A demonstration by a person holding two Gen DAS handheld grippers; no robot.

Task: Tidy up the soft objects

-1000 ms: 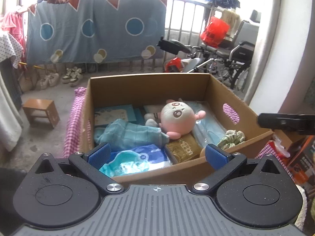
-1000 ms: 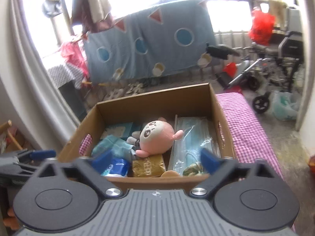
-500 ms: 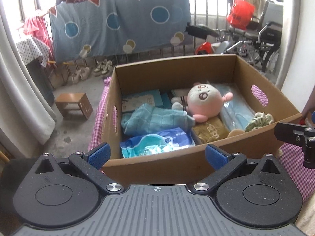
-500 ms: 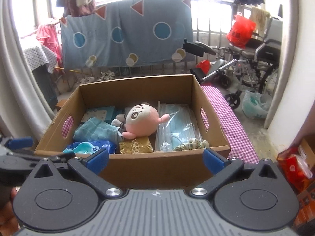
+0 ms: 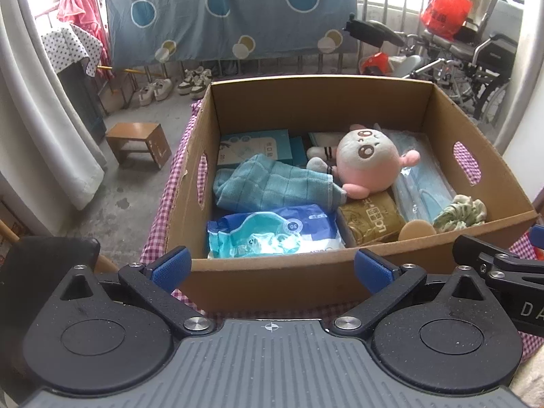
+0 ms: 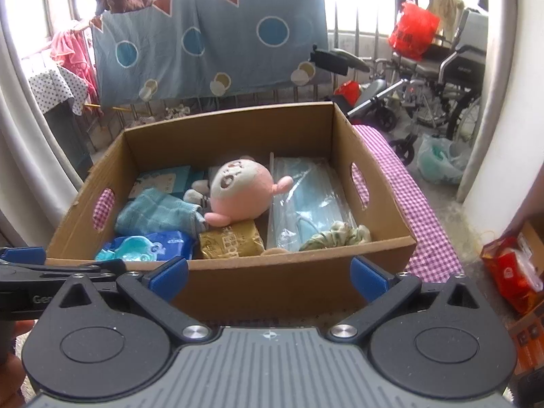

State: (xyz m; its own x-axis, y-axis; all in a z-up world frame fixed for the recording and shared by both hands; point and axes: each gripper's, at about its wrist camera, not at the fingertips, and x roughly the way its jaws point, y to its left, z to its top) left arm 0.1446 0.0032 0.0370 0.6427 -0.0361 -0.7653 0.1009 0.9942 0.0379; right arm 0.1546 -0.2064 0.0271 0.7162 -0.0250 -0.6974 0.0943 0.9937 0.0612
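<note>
An open cardboard box (image 5: 316,102) (image 6: 217,129) rests on a pink checked cloth (image 6: 411,204). Inside lie a pink plush toy (image 5: 369,161) (image 6: 239,188), a teal towel (image 5: 272,183) (image 6: 156,212), a blue pack (image 5: 275,231) (image 6: 146,248), a gold packet (image 5: 370,217) (image 6: 231,243), bagged blue masks (image 5: 421,176) (image 6: 306,200) and a green scrunchie (image 5: 462,212) (image 6: 335,236). My left gripper (image 5: 272,268) is open and empty, just short of the box's near wall. My right gripper (image 6: 270,277) is also open and empty before that wall.
A small wooden stool (image 5: 139,142) stands on the floor left of the box. A wheelchair (image 6: 442,78) and a red bag (image 6: 413,30) are at the back right. A blue patterned sheet (image 5: 231,13) hangs behind. A red packet (image 6: 510,272) lies at the right.
Both grippers have drawn back and risen from the box, so more of its inside shows. The left view has swung left. Both stay open and empty.
</note>
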